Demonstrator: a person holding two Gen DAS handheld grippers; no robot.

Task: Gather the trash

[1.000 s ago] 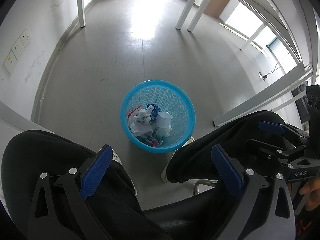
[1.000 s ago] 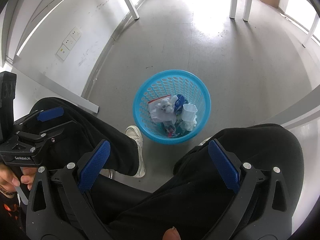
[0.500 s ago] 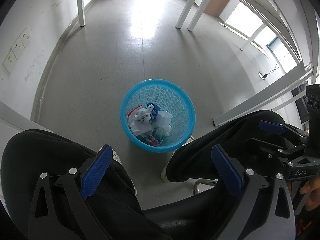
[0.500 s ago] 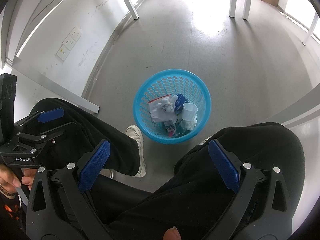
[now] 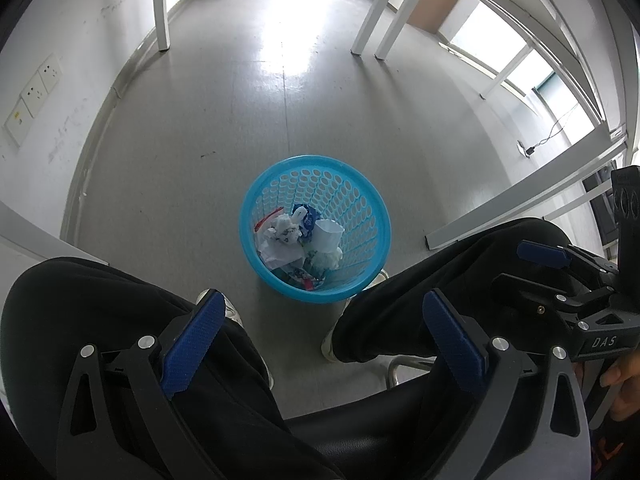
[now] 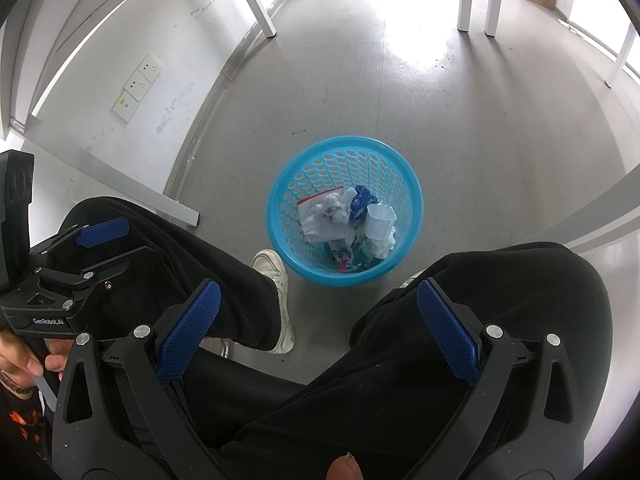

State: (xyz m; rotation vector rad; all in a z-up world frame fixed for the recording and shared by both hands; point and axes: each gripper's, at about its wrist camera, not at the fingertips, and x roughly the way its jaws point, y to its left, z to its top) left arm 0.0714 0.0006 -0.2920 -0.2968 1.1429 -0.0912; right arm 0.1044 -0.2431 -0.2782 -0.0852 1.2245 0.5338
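Above the lap of a seated person, both grippers are held side by side, cameras angled down toward the floor.

Left gripper [image 5: 320, 328]: raised over the black-trousered knees [image 5: 100, 300]; jaws spread wide, blue pads facing each other, nothing between them and nothing touched. It also shows at the left edge of the right wrist view, a hand [image 6: 20, 360] closed round its handle.

Right gripper [image 6: 316, 320]: same pose, level with its neighbour; jaws wide apart, empty, clear of the trousers below. It also shows at the right edge of the left wrist view, held by a hand [image 5: 620, 384].

Blue basket [image 5: 360, 280]: round, perforated plastic, standing upright on the grey floor [image 5: 200, 160] with its mouth facing up, between the person's two white shoes [image 6: 276, 276] and just ahead of them; well apart from both grippers.

Trash [image 5: 288, 236]: lies inside the basket, a loose heap of crumpled white paper, a white cup [image 6: 378, 220] lying on its side, a blue wrapper [image 6: 360, 200], and small coloured scraps at the bottom. No single long axis can be told for the heap.

Surroundings: white wall with sockets [image 6: 136, 84]; white bench legs [image 5: 162, 8] on the far floor.
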